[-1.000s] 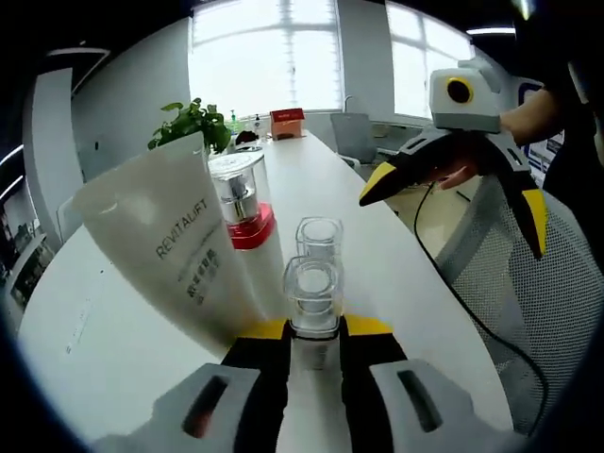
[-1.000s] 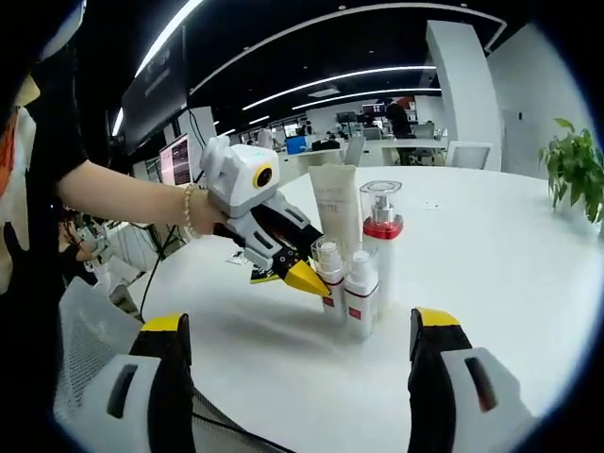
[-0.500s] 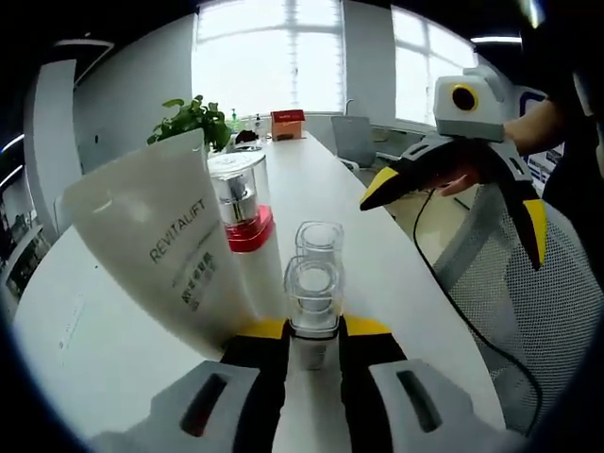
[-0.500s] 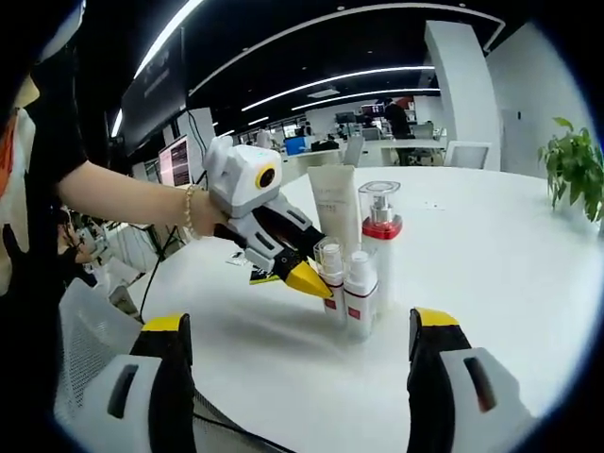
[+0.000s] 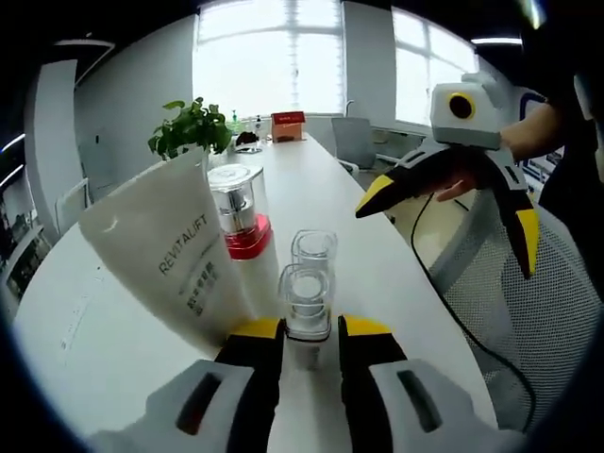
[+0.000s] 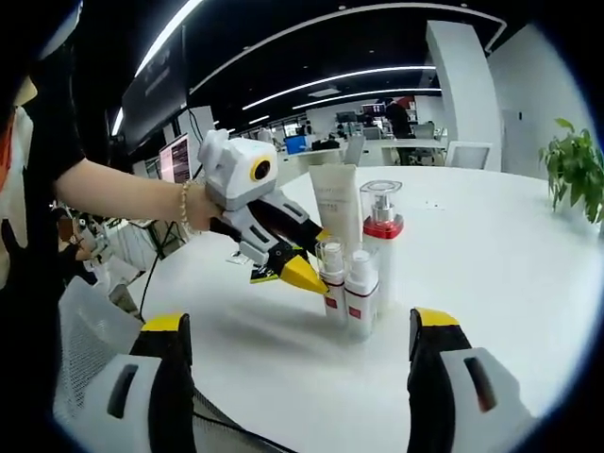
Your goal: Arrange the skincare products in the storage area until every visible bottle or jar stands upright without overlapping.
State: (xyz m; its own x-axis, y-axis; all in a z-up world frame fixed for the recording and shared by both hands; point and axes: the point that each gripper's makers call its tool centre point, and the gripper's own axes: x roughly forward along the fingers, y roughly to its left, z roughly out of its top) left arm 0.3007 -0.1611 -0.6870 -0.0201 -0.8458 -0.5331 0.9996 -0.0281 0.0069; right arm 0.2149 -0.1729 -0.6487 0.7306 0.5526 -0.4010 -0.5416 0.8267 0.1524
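Your left claw (image 5: 307,332) sits with jaws a little apart, flanking a small clear-capped bottle (image 5: 307,300) on the white table (image 6: 491,245); a second small bottle (image 5: 314,247), pump bottle (image 5: 237,203) and tube (image 5: 175,255) stand upright beside it; your right claw (image 6: 294,363) hangs wide apart, well back.

Four skincare products are seen upright, clustered at centre frame: a white tube (image 5: 175,260) marked REVITALIFT leaning slightly, a red-collared pump bottle (image 5: 238,212) with a clear cap, and two small clear-capped bottles (image 6: 345,288) in front, closely grouped.
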